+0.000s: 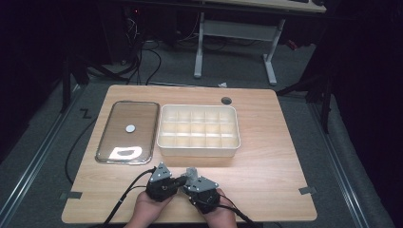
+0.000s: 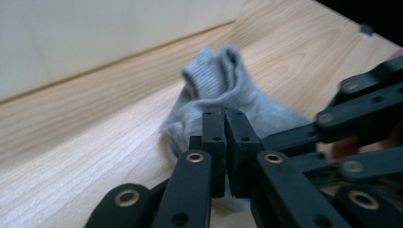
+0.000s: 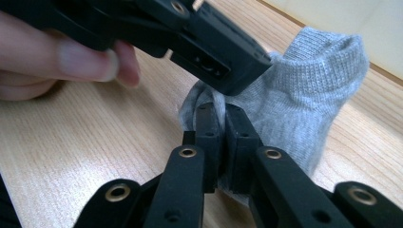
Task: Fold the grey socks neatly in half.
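From the high view, the left tongs and right tongs meet at the near edge of the desk, just in front of the white compartment box, with a grey sock between them. In the left gripper view, the left tongs are clamped on the sock, which lies bunched on the desk beyond their tips. In the right gripper view, the right tongs pinch the sock at its near edge, its ribbed cuff standing up behind.

On the bench, a divided box sits in the middle, with a flat lid just to its left. Near of the box, close to the near edge, a sock lies on the bench between the left gripper and the right gripper, which meet at it.
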